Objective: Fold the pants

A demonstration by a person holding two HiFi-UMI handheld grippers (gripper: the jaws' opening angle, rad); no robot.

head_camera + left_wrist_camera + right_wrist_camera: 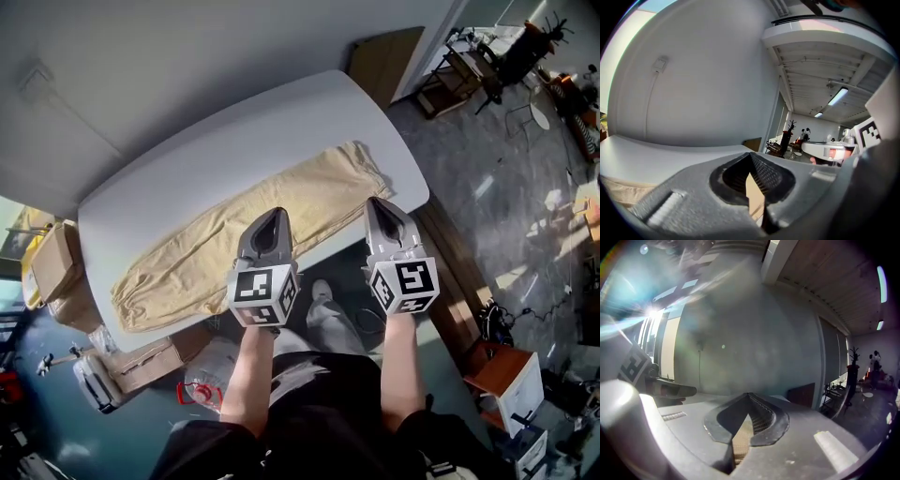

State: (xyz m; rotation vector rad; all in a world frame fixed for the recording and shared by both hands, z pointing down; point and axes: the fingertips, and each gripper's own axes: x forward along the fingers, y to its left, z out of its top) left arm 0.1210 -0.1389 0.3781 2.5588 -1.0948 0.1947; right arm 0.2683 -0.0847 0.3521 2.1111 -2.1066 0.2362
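Note:
Beige pants (187,262) lie spread flat and diagonally across the white table (234,131), with the leg cuffs at the lower left and the waist at the upper right. My left gripper (275,216) hovers over the pants' near edge around their middle. Its jaws are shut, with the tips meeting and nothing between them. My right gripper (374,202) is beside it over the waist end near the table's corner, also shut and empty. In the left gripper view, beige cloth (753,194) shows through the slit below the left gripper's (751,154) tips. The right gripper view shows cloth (740,437) below the right gripper's (748,394) tips in the same way.
Cardboard boxes (56,267) and a box (141,361) sit on the floor at the table's left end. A brown board (384,61) leans on the far wall. Wooden planks (450,272) lie right of the table. Racks and clutter fill the floor at far right.

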